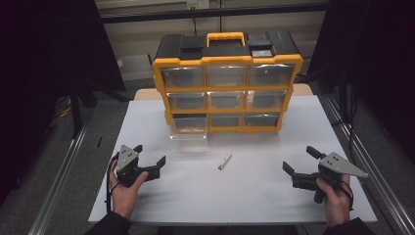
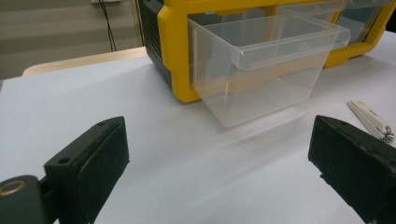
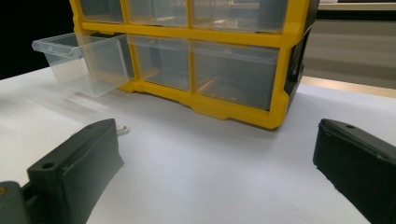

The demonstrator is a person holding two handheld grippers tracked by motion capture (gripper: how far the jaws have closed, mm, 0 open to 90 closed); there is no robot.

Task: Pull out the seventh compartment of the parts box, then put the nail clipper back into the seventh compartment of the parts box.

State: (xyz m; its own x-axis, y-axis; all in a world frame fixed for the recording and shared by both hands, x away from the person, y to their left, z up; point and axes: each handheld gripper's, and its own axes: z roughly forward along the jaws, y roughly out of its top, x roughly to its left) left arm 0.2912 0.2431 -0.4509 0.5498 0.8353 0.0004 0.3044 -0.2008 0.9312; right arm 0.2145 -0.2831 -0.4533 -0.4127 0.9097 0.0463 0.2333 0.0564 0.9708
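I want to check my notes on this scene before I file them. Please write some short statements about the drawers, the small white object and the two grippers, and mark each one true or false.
1. The bottom-left drawer of the yellow organizer is pulled out. True.
2. The small white object lies inside that drawer. False: it lies on the white table, in front of the organizer.
3. The left gripper is open and holds nothing. True.
4. The right gripper is shut on the white object. False: its jaws stand apart and hold nothing.
5. The organizer has a yellow handle on top. True.
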